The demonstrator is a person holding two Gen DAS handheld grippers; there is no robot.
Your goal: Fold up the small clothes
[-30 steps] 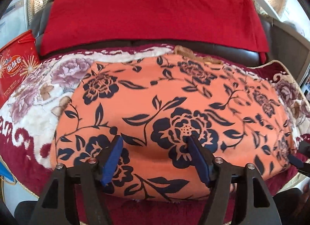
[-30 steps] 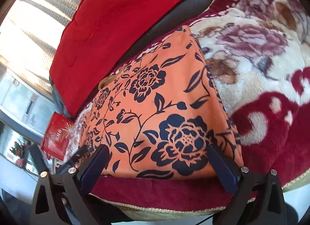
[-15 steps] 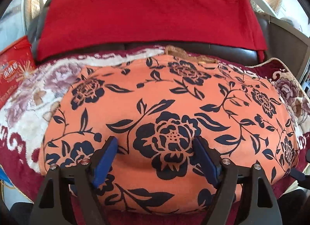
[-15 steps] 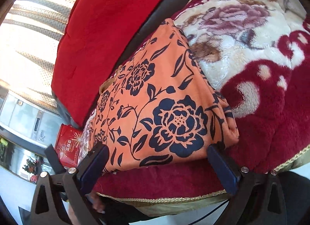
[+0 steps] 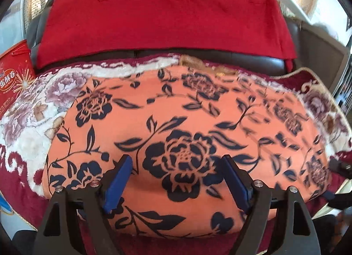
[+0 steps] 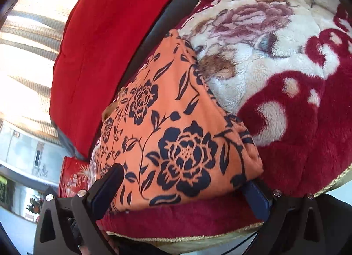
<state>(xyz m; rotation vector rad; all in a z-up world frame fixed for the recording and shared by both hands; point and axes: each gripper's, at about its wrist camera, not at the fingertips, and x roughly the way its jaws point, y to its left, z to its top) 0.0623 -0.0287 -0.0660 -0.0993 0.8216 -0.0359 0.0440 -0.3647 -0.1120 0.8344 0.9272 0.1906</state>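
An orange garment with dark blue flowers [image 5: 176, 127] lies spread flat on a plush floral blanket [image 5: 28, 118]. My left gripper [image 5: 176, 180] is open, its blue pads over the garment's near edge, with nothing between them. My right gripper [image 6: 184, 191] is open at the garment's [image 6: 176, 136] near right corner; its right finger [image 6: 255, 197] lies partly under the corner, its left finger [image 6: 107, 186] over the cloth. The right gripper's tip also shows at the right edge of the left wrist view [image 5: 338, 167].
A red cushion [image 5: 162, 13] leans on the dark sofa back [image 5: 220, 57] behind the garment. A red snack box [image 5: 13, 79] stands at the left. A tan comb-like piece [image 5: 191, 60] lies at the garment's far edge. The blanket's gold-trimmed front edge [image 6: 220, 233] runs near my grippers.
My left gripper has drawn back slightly over the garment's near edge. My right gripper has moved in to the garment's right corner, its right finger now partly under the cloth.
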